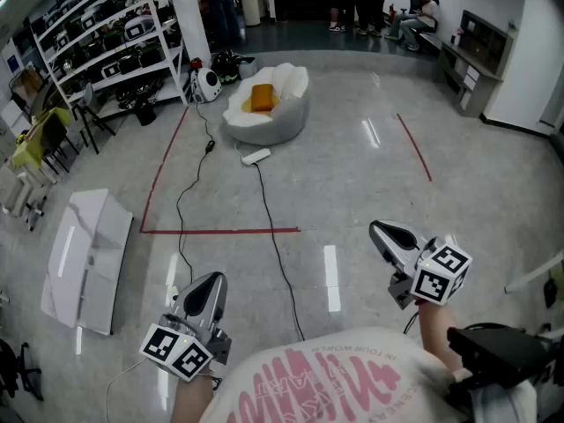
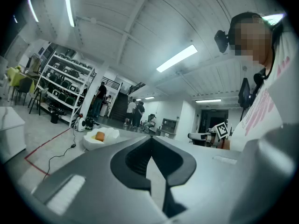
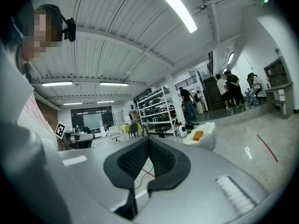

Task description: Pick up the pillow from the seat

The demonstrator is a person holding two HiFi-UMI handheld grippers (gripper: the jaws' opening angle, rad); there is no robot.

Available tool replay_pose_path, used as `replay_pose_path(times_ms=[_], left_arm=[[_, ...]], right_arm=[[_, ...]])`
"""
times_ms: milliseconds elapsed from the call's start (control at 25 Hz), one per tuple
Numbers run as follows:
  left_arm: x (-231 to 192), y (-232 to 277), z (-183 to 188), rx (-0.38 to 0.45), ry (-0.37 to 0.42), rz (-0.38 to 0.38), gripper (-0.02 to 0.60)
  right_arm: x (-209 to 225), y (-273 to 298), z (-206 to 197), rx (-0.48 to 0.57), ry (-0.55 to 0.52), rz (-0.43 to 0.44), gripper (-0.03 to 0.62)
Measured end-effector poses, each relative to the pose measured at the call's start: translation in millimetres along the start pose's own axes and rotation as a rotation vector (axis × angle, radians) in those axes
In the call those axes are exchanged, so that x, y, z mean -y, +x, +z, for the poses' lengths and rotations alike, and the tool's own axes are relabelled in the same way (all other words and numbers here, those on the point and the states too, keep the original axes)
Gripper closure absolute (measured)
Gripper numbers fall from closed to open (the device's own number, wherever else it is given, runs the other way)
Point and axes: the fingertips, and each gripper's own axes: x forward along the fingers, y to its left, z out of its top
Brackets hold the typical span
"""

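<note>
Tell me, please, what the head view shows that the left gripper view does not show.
Only the head view shows the power strip by the seat and the marker cube of the left hand-held gripper. Only the left gripper view shows the ceiling lamps and that gripper's jaws from close, together, with nothing between them. Both show the white seat with the orange pillow on it, the shelves, the red line and the black cable.

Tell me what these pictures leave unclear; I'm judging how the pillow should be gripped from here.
Pillow: every view, too far and small to read its shape or edges.
Seat: head view, its far side hidden by its own back.
Shelves: head view, contents too small.
</note>
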Motion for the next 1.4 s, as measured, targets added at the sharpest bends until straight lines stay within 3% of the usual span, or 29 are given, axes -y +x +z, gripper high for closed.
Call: replay_pose_path(times_ms=[320, 640, 800, 920, 1120, 1400], left_arm=[[-9, 2, 8, -0.002, 0.007, -0.004, 0.564], [-28, 11, 1, 0.046, -0.006, -0.013, 0.563], [-27, 24, -15, -0.020, -0.053, -0.020, 0.563], [-29, 34, -23, -0.062, -0.044, -0.028, 0.563], [-66, 64, -24, -0.045, -0.069, 0.025, 0.565], [-119, 154, 2, -0.019, -0.043, 0.049, 0.565]], right_arm=[[-2, 12, 7, 0.021, 0.007, 0.014, 0.588], [-16, 34, -38, -0.026, 0.019, 0.029, 0.585], [-15, 43, -52, -0.065, 0.055, 0.024, 0.579], [-7, 55, -47, -0.055, 0.096, 0.050, 0.576], [24, 108, -47, -0.069, 0.090, 0.073, 0.577], [100, 185, 0, -0.041, 0.063, 0.108, 0.585]])
